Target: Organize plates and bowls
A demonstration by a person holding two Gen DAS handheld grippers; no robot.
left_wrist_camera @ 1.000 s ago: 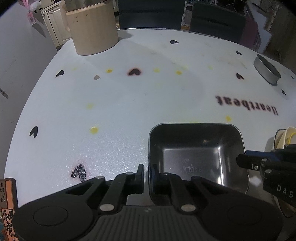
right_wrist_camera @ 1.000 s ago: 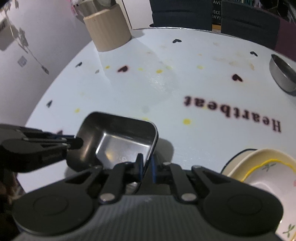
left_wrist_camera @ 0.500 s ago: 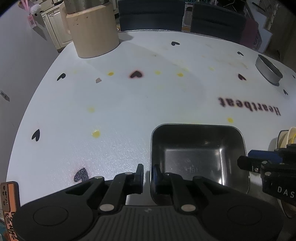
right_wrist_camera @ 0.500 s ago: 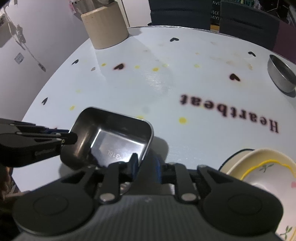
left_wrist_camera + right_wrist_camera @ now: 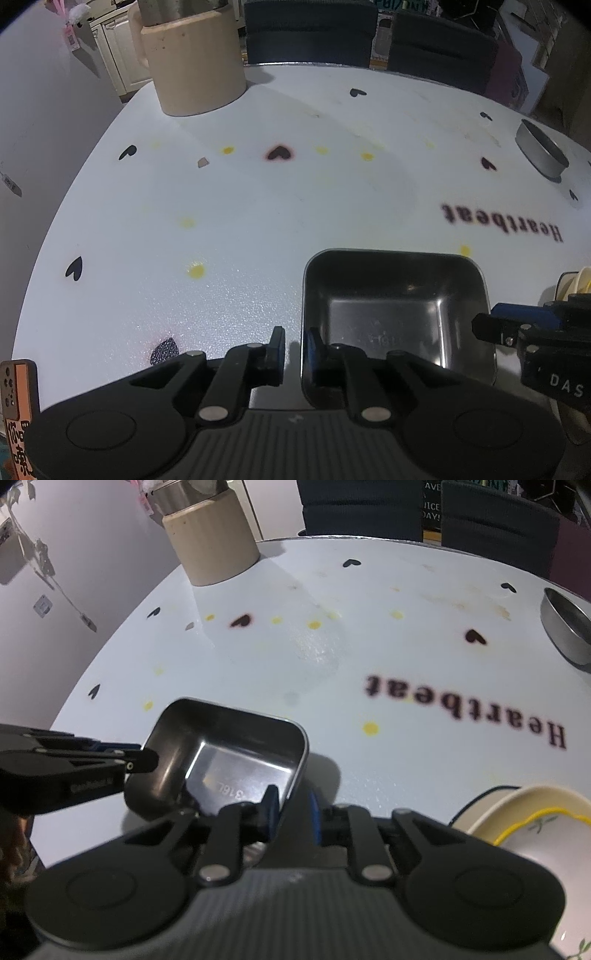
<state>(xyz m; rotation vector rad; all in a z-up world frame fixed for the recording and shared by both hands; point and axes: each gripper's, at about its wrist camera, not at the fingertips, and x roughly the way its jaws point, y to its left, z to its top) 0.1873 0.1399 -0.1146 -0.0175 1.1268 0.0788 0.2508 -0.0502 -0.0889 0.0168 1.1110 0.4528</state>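
Observation:
A square steel bowl sits near the table's front edge; it also shows in the right wrist view. My left gripper straddles its near left rim, jaws a little apart. My right gripper straddles its right rim, jaws a little apart; it shows from the side in the left wrist view. A cream plate with a yellow rim lies at the right. A round steel bowl stands at the far right; it also shows in the left wrist view.
A beige ribbed container stands at the table's far left corner. Dark chairs stand behind the white heart-print table. An orange tag shows at the lower left.
The right gripper's jaws have spread a little around the square bowl's rim, and the bowl has settled lower. The left gripper's jaws have also parted slightly.

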